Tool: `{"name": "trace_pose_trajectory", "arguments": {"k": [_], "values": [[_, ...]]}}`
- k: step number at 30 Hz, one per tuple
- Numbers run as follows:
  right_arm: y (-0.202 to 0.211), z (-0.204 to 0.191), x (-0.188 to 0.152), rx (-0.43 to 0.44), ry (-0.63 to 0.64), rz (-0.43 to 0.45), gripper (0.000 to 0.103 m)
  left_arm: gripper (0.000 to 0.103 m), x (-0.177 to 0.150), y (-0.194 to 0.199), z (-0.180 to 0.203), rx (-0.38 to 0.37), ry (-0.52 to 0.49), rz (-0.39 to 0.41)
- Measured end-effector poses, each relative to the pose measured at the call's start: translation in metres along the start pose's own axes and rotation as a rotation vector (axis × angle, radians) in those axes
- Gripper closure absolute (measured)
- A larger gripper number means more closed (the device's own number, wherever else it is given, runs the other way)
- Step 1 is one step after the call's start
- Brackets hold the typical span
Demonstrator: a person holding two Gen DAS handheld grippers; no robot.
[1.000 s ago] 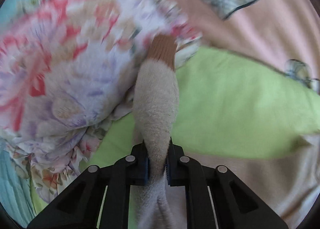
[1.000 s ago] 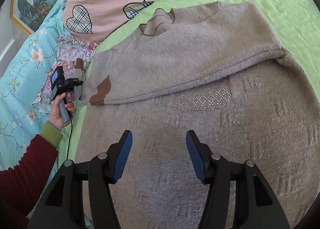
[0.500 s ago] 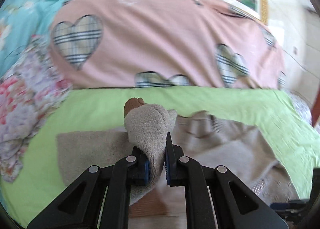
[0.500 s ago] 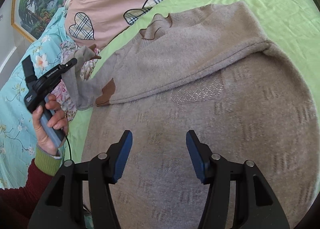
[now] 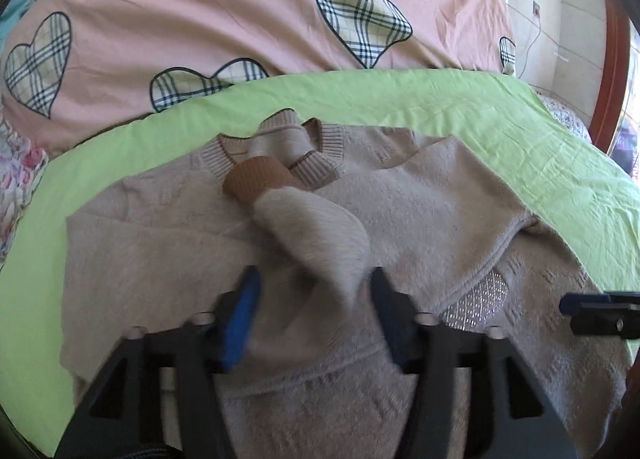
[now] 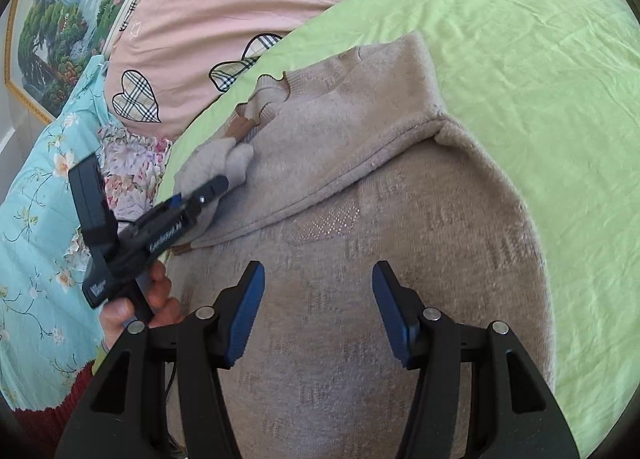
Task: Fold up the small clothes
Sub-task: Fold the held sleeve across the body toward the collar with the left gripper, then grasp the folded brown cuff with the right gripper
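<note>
A beige knit sweater [image 5: 160, 259] lies flat on the green sheet [image 5: 400, 99]; it also shows in the right wrist view [image 6: 400, 239]. Its left sleeve [image 5: 316, 231], with a brown cuff [image 5: 256, 177], lies folded across the chest, cuff near the collar. My left gripper [image 5: 314, 311] is open, its jaws on either side of the sleeve, which slumps between them. It shows in the right wrist view [image 6: 204, 195] too. My right gripper [image 6: 316, 307] is open and empty above the sweater's lower body.
A pink quilt with plaid hearts [image 5: 240, 19] lies behind the sweater. A floral blanket [image 6: 128, 175] and a turquoise flowered cover [image 6: 36, 219] lie to the left. A framed landscape picture [image 6: 52, 27] hangs on the wall. The green sheet stretches to the right [image 6: 560, 99].
My left gripper carried the sleeve from the left side over onto the sweater's chest, then opened and let it go. The right gripper stayed open and hardly moved.
</note>
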State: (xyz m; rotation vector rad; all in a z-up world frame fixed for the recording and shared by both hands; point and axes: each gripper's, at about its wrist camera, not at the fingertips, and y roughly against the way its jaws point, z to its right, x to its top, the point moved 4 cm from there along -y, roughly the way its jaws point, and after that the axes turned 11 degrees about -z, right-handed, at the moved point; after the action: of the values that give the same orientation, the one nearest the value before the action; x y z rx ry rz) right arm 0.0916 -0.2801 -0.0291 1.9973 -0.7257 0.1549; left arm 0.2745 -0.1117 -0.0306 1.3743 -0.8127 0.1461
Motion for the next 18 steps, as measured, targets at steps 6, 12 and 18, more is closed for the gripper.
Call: {"name": "trace_pose_trajectory", "arguments": {"k": [6, 12, 18], "values": [[-0.018, -0.02, 0.031, 0.026, 0.038, -0.008, 0.041, 0.029, -0.03, 0.032, -0.032, 0.016, 0.045, 0.016], [-0.052, -0.058, 0.088, 0.084, 0.124, -0.037, 0.042, 0.027, -0.06, 0.053, -0.106, 0.13, 0.17, 0.002], [-0.106, -0.084, 0.157, 0.121, 0.18, -0.093, 0.042, 0.028, -0.09, 0.027, -0.187, 0.259, 0.329, -0.117]]}}
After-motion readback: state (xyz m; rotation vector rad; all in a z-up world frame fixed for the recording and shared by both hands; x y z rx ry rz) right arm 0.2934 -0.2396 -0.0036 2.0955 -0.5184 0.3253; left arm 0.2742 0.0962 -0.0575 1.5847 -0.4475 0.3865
